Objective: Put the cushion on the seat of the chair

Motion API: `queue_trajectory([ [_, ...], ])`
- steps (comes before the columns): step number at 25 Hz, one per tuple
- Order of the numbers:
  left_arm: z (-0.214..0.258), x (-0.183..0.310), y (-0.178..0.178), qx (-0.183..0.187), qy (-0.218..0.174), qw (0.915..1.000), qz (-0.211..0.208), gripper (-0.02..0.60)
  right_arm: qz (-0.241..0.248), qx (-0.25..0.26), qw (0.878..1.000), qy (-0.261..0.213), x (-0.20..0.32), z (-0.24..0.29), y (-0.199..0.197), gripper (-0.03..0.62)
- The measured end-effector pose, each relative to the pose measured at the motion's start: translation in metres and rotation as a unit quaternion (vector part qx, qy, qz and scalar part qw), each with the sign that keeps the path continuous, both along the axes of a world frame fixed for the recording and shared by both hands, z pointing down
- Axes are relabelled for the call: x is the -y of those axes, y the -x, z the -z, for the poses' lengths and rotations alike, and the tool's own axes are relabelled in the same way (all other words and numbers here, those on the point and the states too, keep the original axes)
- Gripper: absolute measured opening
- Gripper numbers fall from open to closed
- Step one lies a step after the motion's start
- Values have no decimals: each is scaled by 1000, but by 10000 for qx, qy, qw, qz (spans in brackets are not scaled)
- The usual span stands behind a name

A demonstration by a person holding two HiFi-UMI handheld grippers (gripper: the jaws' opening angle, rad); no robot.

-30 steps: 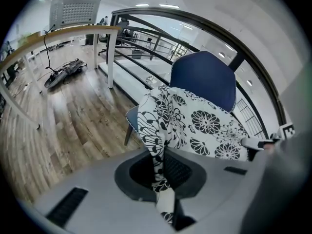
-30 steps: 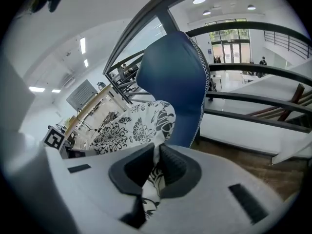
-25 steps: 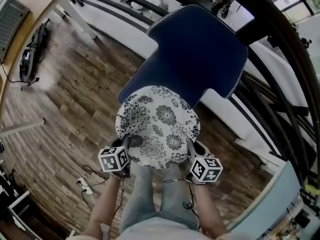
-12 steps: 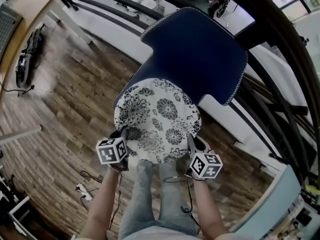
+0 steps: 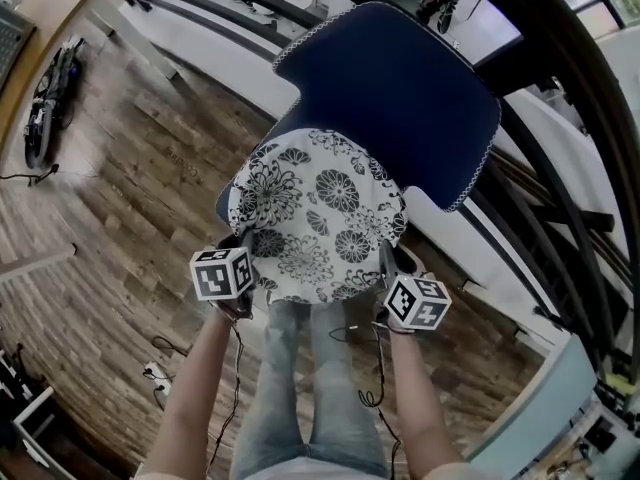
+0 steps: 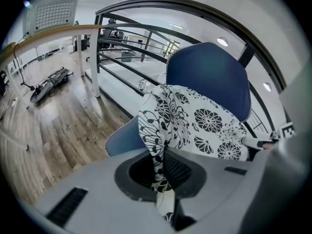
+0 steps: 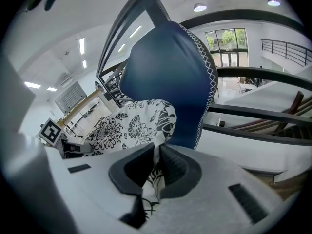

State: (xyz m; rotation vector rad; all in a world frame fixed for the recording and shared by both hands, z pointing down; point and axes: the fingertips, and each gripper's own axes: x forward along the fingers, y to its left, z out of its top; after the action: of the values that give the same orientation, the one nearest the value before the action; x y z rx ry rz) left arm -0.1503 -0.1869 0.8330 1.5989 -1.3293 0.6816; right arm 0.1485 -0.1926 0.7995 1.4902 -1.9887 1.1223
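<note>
A round white cushion [image 5: 318, 216] with a black flower print hangs over the seat of a dark blue chair [image 5: 395, 93]. In the head view it covers most of the seat; only a sliver of blue seat edge [image 5: 222, 205] shows at its left. My left gripper [image 5: 243, 251] is shut on the cushion's near left rim, with cloth pinched between its pads [image 6: 161, 172]. On the near right rim my right gripper [image 5: 384, 260] is shut too, the cloth [image 7: 155, 169] caught in its jaws. The chair's backrest [image 7: 168, 72] rises just behind the cushion [image 7: 131, 123].
The chair stands on a wood plank floor [image 5: 130, 188]. Behind it run a white platform edge [image 5: 200, 53] and dark curved railings [image 5: 560, 78]. Cables [image 5: 175, 363] lie on the floor by my legs [image 5: 310, 388], and a dark device [image 5: 50, 98] lies far left.
Both grippers have carried the cushion forward and a little down. It now lies further over the chair seat, hiding more of the blue seat than before.
</note>
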Motion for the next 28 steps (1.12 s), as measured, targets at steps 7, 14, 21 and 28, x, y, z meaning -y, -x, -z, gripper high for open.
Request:
queue_trajectory([
  [7,-21,23,1,267,49,9996,-108,15,112,-151,9998,-68,24,-19,-7,25],
  [14,-46,36,7,476,162,9984,-267,15,106,-235,9997,-33,41,-46,-1,26],
  [21,-59,46,8,619,248,9969,-411,15,37,-192,9997,157,46,-69,-3,26],
  [28,-78,43,8,734,440,9952,-476,15,110,-177,9993,295,43,-86,-6,26],
])
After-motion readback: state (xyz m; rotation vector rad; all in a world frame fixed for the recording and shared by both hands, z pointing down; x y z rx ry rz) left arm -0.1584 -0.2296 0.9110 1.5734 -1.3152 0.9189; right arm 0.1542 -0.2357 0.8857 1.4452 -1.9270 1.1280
